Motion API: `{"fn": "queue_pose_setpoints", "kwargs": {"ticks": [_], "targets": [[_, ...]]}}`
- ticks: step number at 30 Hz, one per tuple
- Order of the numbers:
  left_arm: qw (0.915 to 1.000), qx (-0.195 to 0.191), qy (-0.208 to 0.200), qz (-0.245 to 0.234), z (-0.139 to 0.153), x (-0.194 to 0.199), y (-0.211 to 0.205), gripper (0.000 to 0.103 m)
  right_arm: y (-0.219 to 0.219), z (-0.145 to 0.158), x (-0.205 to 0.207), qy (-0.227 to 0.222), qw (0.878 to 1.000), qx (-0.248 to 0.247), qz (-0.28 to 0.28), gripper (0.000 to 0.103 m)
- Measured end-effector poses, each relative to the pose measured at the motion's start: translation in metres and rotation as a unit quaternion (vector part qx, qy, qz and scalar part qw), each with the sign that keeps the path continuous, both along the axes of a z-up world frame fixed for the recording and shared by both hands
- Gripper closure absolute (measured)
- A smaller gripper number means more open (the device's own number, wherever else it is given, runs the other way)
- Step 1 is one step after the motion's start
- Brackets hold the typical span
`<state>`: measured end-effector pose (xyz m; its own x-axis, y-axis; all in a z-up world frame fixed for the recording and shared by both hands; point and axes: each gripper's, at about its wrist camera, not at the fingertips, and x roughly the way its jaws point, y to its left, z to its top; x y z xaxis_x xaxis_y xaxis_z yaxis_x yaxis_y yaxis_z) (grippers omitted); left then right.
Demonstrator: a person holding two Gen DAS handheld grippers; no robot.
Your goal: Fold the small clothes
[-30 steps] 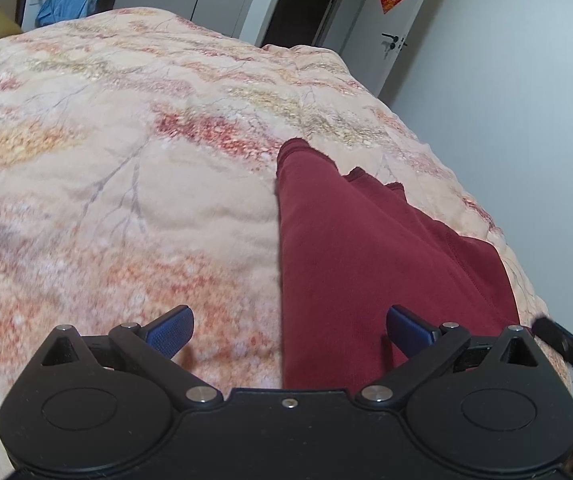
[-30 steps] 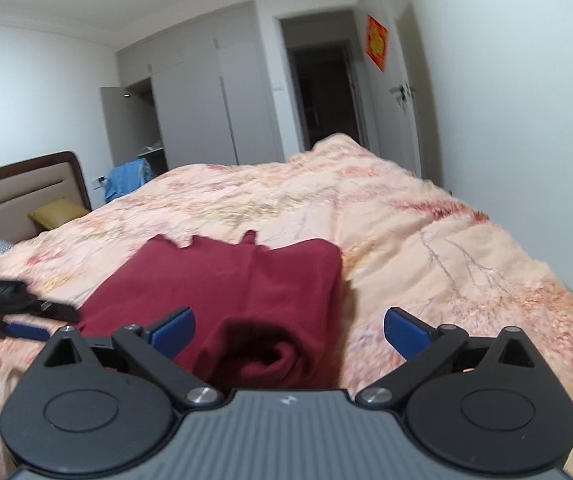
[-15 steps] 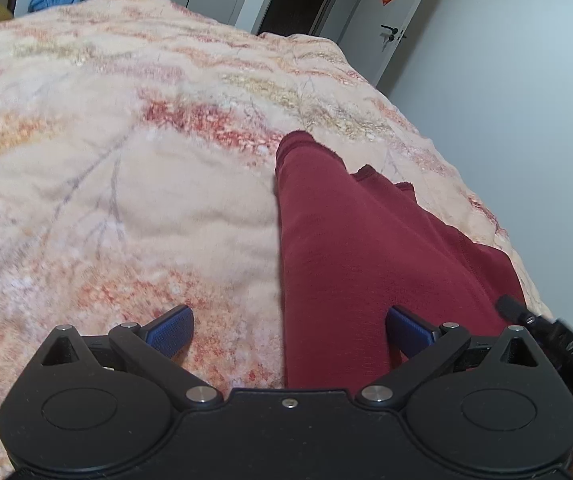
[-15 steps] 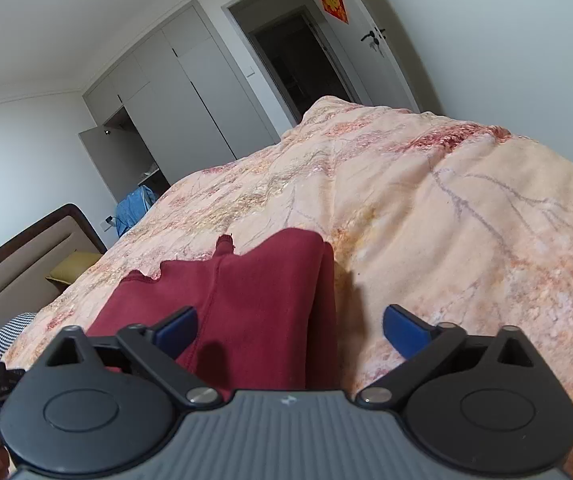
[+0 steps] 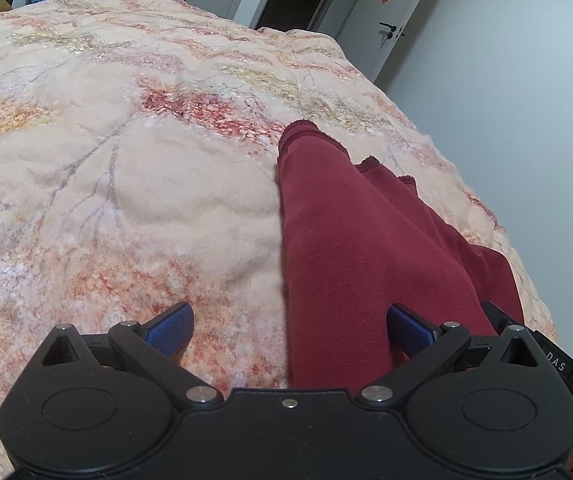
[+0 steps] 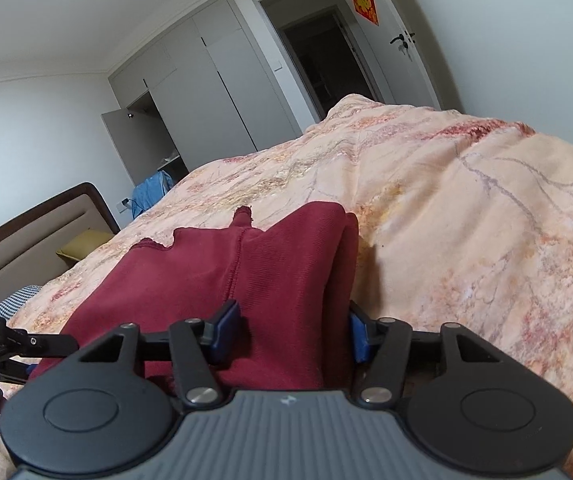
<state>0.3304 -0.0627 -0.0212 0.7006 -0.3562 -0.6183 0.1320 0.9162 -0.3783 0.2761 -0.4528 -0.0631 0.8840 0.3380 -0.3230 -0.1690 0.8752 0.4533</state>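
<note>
Maroon garment (image 6: 286, 264) on floral quilt (image 5: 126, 180); right fingers (image 6: 226, 328) closing around it, left fingers (image 5: 170, 326) spread

A dark red knit garment (image 5: 350, 248) lies partly folded on the floral bedspread (image 5: 126, 184), near the bedspread's edge. It is doubled over lengthwise into a long, narrow shape, with one rounded fold running along its side (image 6: 338, 256). Its far end shows stitched hems and a small scalloped trim, uneven rather than squared. A raised seam runs down the top layer. The cloth looks soft and slightly rumpled.
</note>
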Motion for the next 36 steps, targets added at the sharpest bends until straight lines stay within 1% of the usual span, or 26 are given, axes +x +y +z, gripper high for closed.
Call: {"fn": "queue_pose_setpoints", "kwargs": {"ticks": [3, 6, 9, 13, 20, 23, 25, 26, 27, 28, 29, 30, 31, 34, 35, 36], "targets": [[0.9999, 0.015, 0.005, -0.003, 0.004, 0.005, -0.007, 0.001, -0.004, -0.002, 0.001, 0.002, 1.000, 0.013, 0.002, 0.041], [0.9992, 0.036, 0.000, -0.018, 0.011, 0.013, -0.019, 0.001, -0.005, -0.003, 0.001, 0.000, 1.000, 0.017, 0.003, 0.041], [0.9984, 0.049, 0.007, -0.027, 0.011, 0.021, -0.030, 0.001, -0.008, -0.005, 0.000, -0.003, 1.000, 0.022, 0.004, 0.041], [0.9978, 0.056, 0.015, -0.032, 0.010, 0.027, -0.036, 0.001, -0.009, -0.006, -0.001, -0.003, 1.000, 0.022, 0.004, 0.041], [0.9973, 0.058, 0.013, -0.042, 0.012, 0.028, -0.038, 0.001, -0.009, -0.006, -0.002, -0.004, 1.000, 0.022, 0.004, 0.041], [0.9969, 0.059, 0.008, -0.052, 0.015, 0.028, -0.041, 0.001, -0.009, -0.005, -0.003, -0.007, 1.000, 0.018, 0.004, 0.044], [0.9963, 0.058, 0.000, -0.064, 0.016, 0.026, -0.043, 0.010, -0.007, -0.002, -0.004, -0.006, 1.000, 0.012, 0.004, 0.051], [0.9961, 0.057, -0.004, -0.067, 0.017, 0.025, -0.043, 0.011, -0.005, 0.002, -0.005, -0.006, 1.000, 0.008, 0.005, 0.055], [0.9962, 0.054, -0.006, -0.068, 0.018, 0.025, -0.043, 0.015, -0.004, 0.005, -0.006, -0.006, 1.000, 0.006, 0.006, 0.062], [0.9965, 0.048, -0.006, -0.069, 0.019, 0.025, -0.043, 0.021, -0.003, 0.009, -0.006, -0.007, 1.000, 0.005, 0.008, 0.066], [0.9970, 0.040, -0.006, -0.066, 0.019, 0.025, -0.042, 0.022, -0.002, 0.012, -0.006, -0.007, 1.000, 0.003, 0.009, 0.068], [0.9974, 0.037, -0.007, -0.061, 0.020, 0.024, -0.040, 0.026, -0.002, 0.014, -0.007, -0.006, 1.000, 0.001, 0.007, 0.073], [0.9976, 0.035, -0.009, -0.059, 0.020, 0.023, -0.039, 0.032, -0.001, 0.017, -0.008, -0.004, 1.000, -0.003, 0.005, 0.077], [0.9984, 0.029, -0.014, -0.047, 0.017, 0.019, -0.036, 0.043, 0.004, 0.028, -0.014, -0.004, 1.000, -0.019, -0.004, 0.083], [0.9988, 0.024, -0.015, -0.041, 0.016, 0.017, -0.034, 0.045, 0.009, 0.034, -0.017, -0.007, 0.999, -0.037, -0.006, 0.083], [0.9990, 0.021, -0.017, -0.035, 0.015, 0.016, -0.033, 0.049, 0.016, 0.040, -0.020, -0.012, 0.998, -0.062, -0.008, 0.084]]}}
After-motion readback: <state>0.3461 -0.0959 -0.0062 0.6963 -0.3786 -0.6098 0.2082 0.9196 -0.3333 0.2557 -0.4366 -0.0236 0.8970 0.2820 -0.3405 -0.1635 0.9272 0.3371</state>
